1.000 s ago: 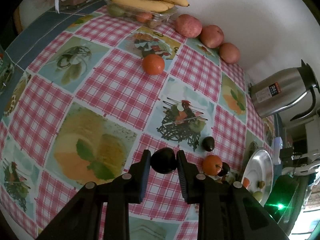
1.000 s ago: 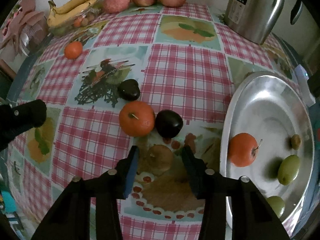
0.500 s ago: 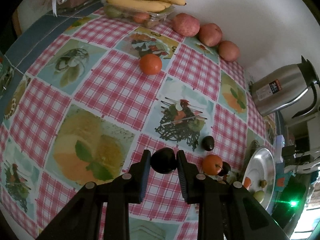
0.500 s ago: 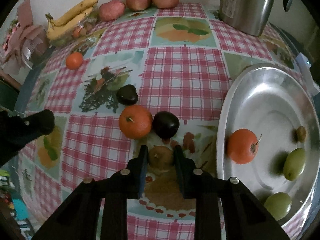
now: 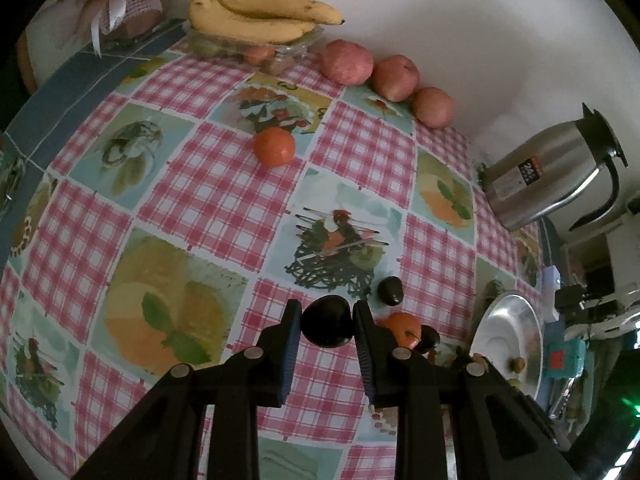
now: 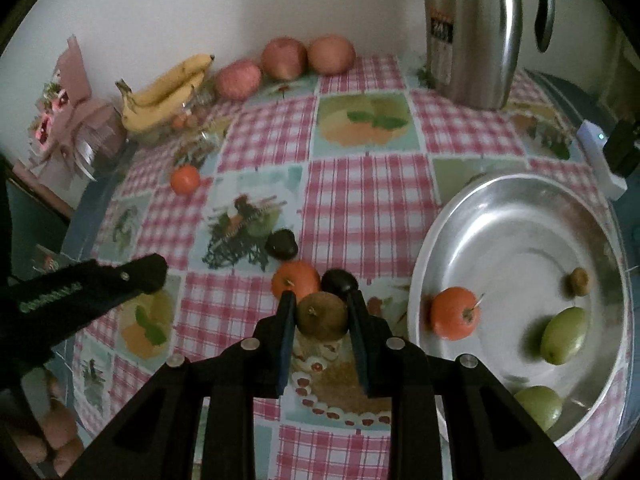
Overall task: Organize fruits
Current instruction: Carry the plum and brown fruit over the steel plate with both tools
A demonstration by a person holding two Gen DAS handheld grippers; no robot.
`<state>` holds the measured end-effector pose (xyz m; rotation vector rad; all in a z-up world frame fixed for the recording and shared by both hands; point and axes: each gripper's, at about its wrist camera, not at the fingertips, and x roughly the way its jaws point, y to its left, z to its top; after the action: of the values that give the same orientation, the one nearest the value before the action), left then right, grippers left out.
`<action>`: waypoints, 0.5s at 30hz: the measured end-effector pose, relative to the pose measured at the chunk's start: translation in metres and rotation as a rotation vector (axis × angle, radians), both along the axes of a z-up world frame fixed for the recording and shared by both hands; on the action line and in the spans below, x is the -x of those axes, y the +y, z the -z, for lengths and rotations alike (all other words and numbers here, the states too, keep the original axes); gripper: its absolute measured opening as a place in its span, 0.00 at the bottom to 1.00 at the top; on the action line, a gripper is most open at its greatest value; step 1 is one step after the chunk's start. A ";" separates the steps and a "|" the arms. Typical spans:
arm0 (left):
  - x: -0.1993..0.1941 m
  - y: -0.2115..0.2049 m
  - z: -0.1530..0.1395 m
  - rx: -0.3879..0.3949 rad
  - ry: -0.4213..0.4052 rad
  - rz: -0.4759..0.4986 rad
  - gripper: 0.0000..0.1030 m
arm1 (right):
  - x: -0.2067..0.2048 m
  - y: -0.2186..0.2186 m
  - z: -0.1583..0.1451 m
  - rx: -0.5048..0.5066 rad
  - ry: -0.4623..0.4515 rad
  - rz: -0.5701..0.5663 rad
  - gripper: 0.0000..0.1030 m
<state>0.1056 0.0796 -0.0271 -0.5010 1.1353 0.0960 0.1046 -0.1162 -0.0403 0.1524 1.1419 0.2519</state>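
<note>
My left gripper (image 5: pixel 327 326) is shut on a dark plum (image 5: pixel 327 327), held above the checked tablecloth. My right gripper (image 6: pixel 321 316) is shut on a brown kiwi-like fruit (image 6: pixel 321 315), lifted off the cloth just left of the steel plate (image 6: pixel 472 216). Behind the kiwi lie an orange (image 6: pixel 295 279), a dark plum (image 6: pixel 339 281) and another dark fruit (image 6: pixel 281 243). The plate holds an orange (image 6: pixel 455 312), two green fruits (image 6: pixel 564 335) and a small brown one (image 6: pixel 579 280). The left gripper's body (image 6: pixel 92 286) shows at the left of the right wrist view.
A lone orange (image 5: pixel 274 146) sits mid-table. Bananas (image 5: pixel 260 16) on a clear tray and three red apples (image 5: pixel 346 61) line the back wall. A steel thermos jug (image 6: pixel 472 32) stands at the back right, and a white device (image 6: pixel 600 160) lies beside the plate.
My right gripper closed on the brown fruit and lifted it off the cloth. The left gripper kept its plum and barely moved.
</note>
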 end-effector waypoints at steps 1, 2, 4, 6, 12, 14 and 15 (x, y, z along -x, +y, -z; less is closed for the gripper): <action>0.000 -0.001 -0.001 -0.001 -0.002 0.004 0.27 | 0.001 -0.002 -0.004 -0.001 -0.010 0.005 0.26; 0.000 -0.003 -0.001 -0.003 -0.004 0.008 0.27 | 0.001 -0.003 -0.005 -0.001 -0.014 0.008 0.26; -0.001 -0.006 -0.002 -0.005 -0.006 0.015 0.27 | -0.001 -0.003 -0.006 -0.001 -0.019 0.014 0.26; -0.001 -0.010 -0.002 -0.004 -0.007 0.023 0.27 | -0.001 -0.006 -0.006 -0.008 -0.019 0.021 0.26; -0.002 -0.030 -0.004 -0.010 -0.009 0.073 0.27 | -0.003 -0.025 -0.003 -0.019 -0.006 0.075 0.26; -0.003 -0.038 -0.005 -0.014 -0.009 0.092 0.27 | -0.004 -0.037 -0.001 -0.027 0.003 0.105 0.26; -0.003 -0.042 -0.005 -0.015 -0.009 0.104 0.27 | -0.004 -0.043 0.000 -0.030 0.008 0.120 0.26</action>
<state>0.1087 0.0375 -0.0222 -0.4278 1.1487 0.0119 0.1086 -0.1589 -0.0402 0.2478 1.1331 0.1617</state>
